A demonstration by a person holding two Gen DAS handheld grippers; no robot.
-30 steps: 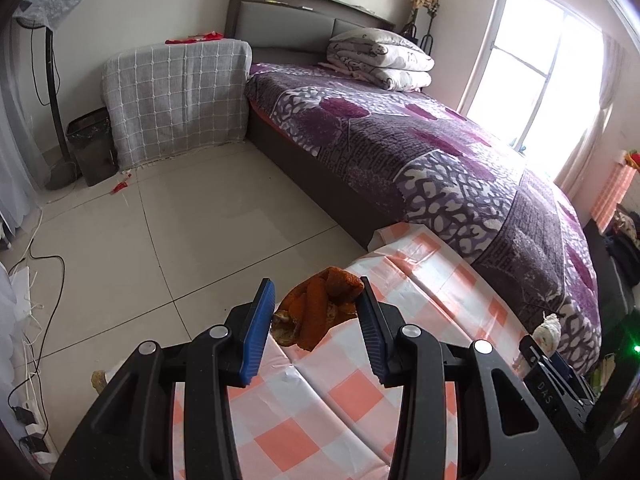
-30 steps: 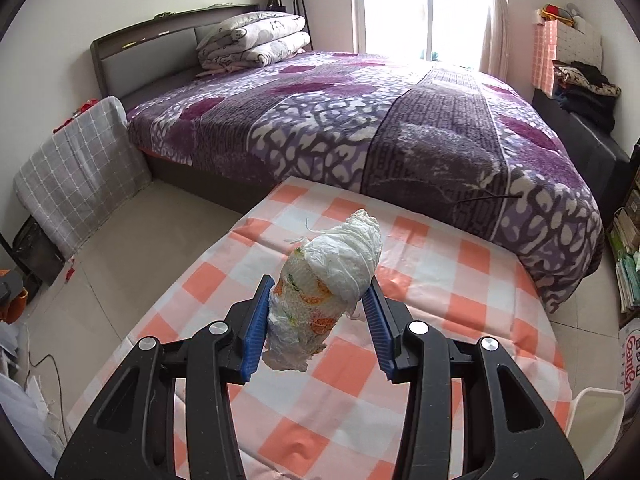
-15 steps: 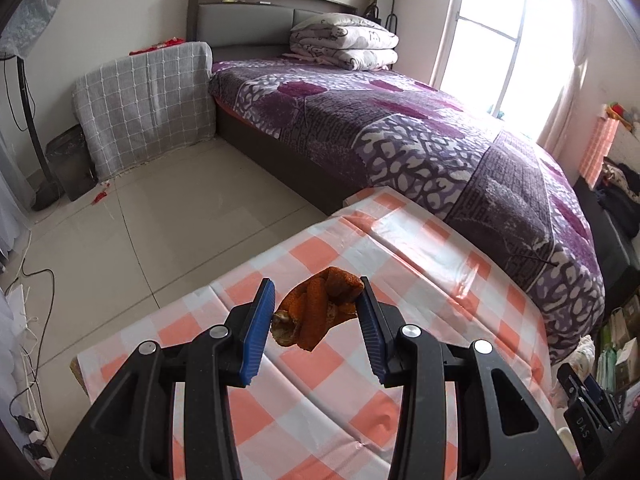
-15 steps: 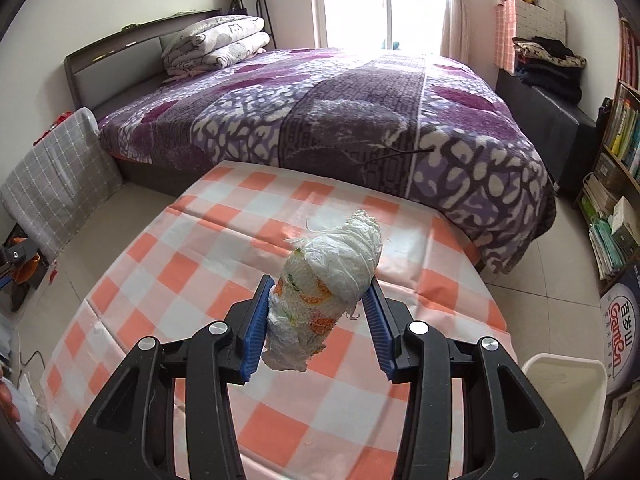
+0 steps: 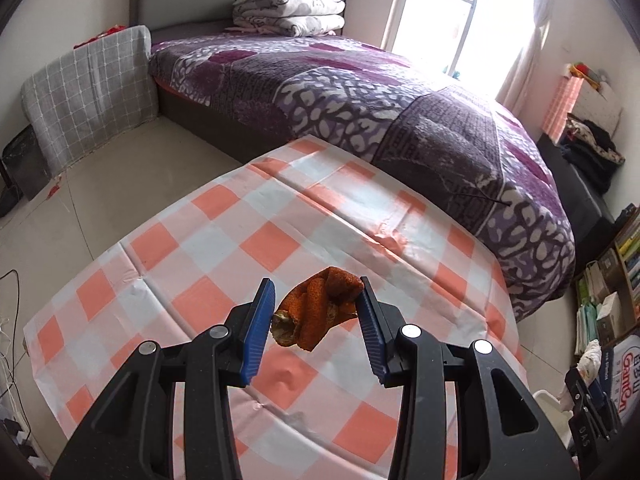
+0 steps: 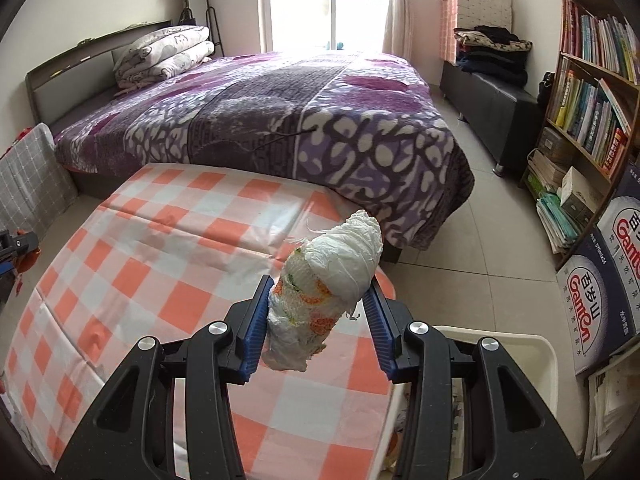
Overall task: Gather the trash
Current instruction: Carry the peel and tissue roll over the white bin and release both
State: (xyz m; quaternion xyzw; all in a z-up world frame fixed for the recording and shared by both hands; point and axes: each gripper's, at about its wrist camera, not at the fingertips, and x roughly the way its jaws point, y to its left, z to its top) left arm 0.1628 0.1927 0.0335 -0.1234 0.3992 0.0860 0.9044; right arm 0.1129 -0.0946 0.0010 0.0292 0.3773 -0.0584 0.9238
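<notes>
My left gripper (image 5: 316, 312) is shut on a curled orange peel (image 5: 316, 312) and holds it above the orange-and-white checked table (image 5: 224, 240). My right gripper (image 6: 320, 304) is shut on a crumpled white paper wad with orange and green print (image 6: 324, 284), held above the table's right end (image 6: 160, 248). A white bin (image 6: 536, 352) stands just right of the table, under the right gripper's right finger; its rim also shows in the left wrist view (image 5: 548, 396).
A bed with a purple blanket (image 5: 380, 92) stands beyond the table. A bookshelf (image 6: 592, 92) and stacked boxes (image 6: 600, 296) line the right wall. A grey checked cover (image 5: 88, 84) and a black bench (image 6: 492, 108) flank the bed.
Both grippers have swung to the right with their trash held. The left one has moved over the table. The white bin has come further into the right wrist view.
</notes>
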